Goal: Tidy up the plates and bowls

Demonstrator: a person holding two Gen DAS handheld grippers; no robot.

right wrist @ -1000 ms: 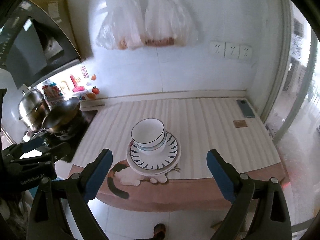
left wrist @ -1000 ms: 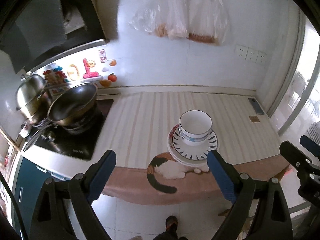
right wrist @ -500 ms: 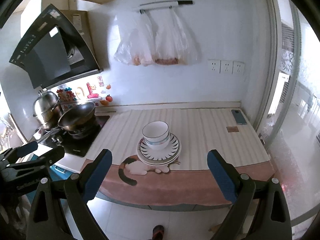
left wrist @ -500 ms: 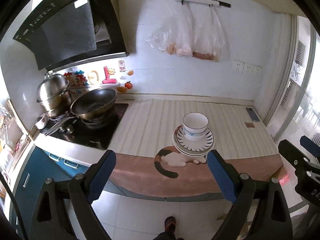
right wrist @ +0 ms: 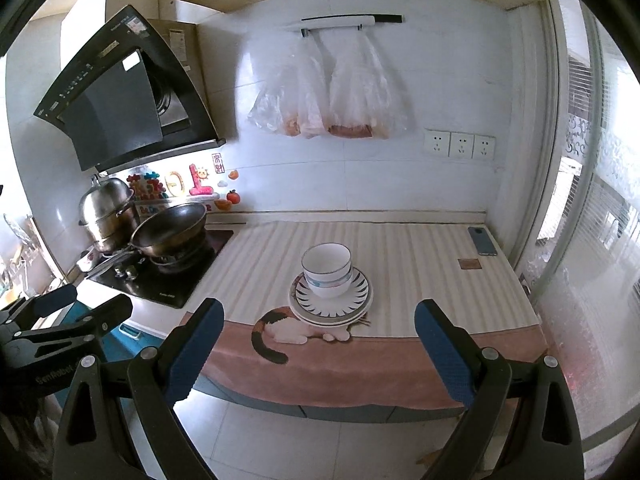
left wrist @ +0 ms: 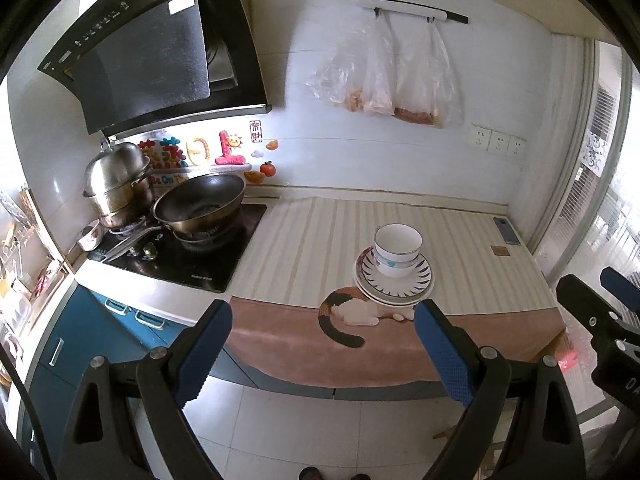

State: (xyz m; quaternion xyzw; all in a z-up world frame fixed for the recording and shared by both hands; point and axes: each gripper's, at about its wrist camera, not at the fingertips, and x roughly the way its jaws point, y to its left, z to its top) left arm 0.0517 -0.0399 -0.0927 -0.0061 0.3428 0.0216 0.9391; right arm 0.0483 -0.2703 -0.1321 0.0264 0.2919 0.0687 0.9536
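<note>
Left wrist view takes in the whole kitchen wall, with the black range hood (left wrist: 160,60) largest at the upper left and its top edge cut off by the lens rim. Below runs the counter (left wrist: 320,240), covered by a striped mat whose front hem hangs over the edge and hides the cabinet fronts there. On the hob (left wrist: 188,256) sit a dark wok (left wrist: 200,202) and a steel pot (left wrist: 118,184) that partly hide each other. Two plastic bags (right wrist: 328,92) hang from a wall rail; their contents are blurred, possibly food.

Near the counter's front edge lies a stack of plates (right wrist: 331,300), how many is hard to count, with nested bowls (right wrist: 326,268) standing upright on top.

The left gripper (left wrist: 322,350) and right gripper (right wrist: 318,342) both hang over the floor, well back from the counter, fingers spread wide and holding nothing. A phone (right wrist: 482,241) lies at the counter's far right.
</note>
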